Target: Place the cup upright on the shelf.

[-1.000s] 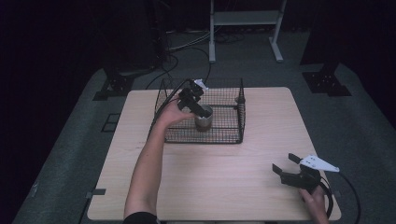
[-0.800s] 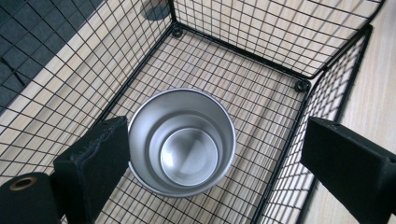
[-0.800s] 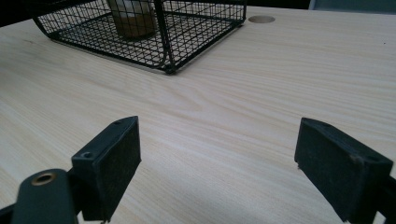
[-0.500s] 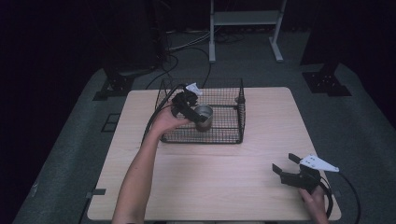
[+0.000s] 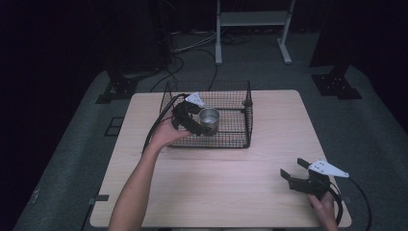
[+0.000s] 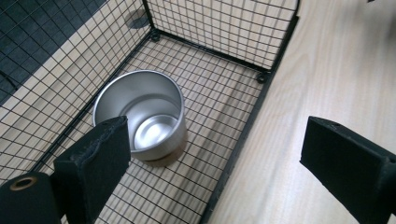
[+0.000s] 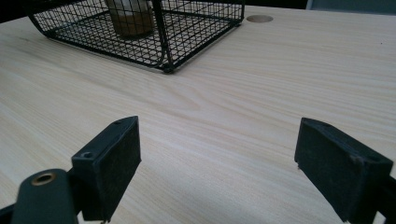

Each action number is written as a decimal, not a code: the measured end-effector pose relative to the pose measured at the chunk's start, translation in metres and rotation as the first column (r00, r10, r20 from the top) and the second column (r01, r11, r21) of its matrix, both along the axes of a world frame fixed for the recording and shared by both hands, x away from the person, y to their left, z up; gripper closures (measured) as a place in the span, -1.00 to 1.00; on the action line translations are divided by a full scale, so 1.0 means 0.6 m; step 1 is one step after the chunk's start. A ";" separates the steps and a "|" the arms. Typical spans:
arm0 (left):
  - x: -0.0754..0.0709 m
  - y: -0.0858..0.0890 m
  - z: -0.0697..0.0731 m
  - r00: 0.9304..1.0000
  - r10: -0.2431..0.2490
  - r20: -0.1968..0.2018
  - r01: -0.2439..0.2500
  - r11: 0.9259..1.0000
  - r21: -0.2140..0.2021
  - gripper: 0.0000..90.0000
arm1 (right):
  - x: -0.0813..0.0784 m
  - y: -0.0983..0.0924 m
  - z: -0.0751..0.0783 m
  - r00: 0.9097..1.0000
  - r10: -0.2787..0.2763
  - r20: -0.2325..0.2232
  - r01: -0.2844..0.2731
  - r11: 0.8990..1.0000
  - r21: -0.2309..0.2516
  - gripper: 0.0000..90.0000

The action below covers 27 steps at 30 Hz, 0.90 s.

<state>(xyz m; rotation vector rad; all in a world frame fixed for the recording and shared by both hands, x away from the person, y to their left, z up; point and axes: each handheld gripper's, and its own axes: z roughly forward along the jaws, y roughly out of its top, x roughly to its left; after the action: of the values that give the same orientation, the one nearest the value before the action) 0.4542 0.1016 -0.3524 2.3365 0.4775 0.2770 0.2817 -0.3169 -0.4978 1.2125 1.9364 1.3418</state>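
A black wire basket [image 5: 238, 122] stands on the far half of a pale wooden table [image 5: 226, 192], and every place here is given from that basket. A steel cup [image 5: 209, 120] stands upright on the basket's mesh floor, toward its left side, mouth up and empty, close to the left wall in the left gripper view [image 6: 142, 116].

The left gripper [image 5: 191, 120] hangs over the basket's left part, just beside the cup on the side away from the basket's right wall. Its jaws are spread wide apart with nothing between the pads. In the left gripper view one pad sits in front of the cup's rim without pressing on it, and the other pad hangs above the bare table outside the basket's near edge. The person's left hand [image 5: 166, 137] holds it from just outside the basket's left front corner.

The right gripper [image 5: 296, 171] lies well apart from the basket, near the table's front right corner. Its jaws also gape wide and grip nothing; in the right gripper view the table shows between them, with the basket [image 7: 154, 28] far ahead.
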 end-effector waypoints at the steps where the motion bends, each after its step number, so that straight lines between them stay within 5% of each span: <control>1: -0.003 0.002 0.000 1.000 -0.002 0.005 0.002 1.000 -0.005 -0.84 | 0.000 0.000 0.000 1.000 -0.001 0.000 0.001 1.000 0.001 -0.70; 27: -0.101 0.058 -0.016 1.000 0.005 0.030 -0.003 0.997 -0.073 -0.84 | 0.000 0.002 0.000 1.000 -0.007 0.003 0.007 1.000 -0.013 -0.70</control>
<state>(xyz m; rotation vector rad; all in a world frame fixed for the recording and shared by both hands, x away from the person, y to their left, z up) 0.3935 0.1363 -0.3619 2.2569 0.4701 0.2920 0.2817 -0.3156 -0.4978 1.2094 1.9339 1.3244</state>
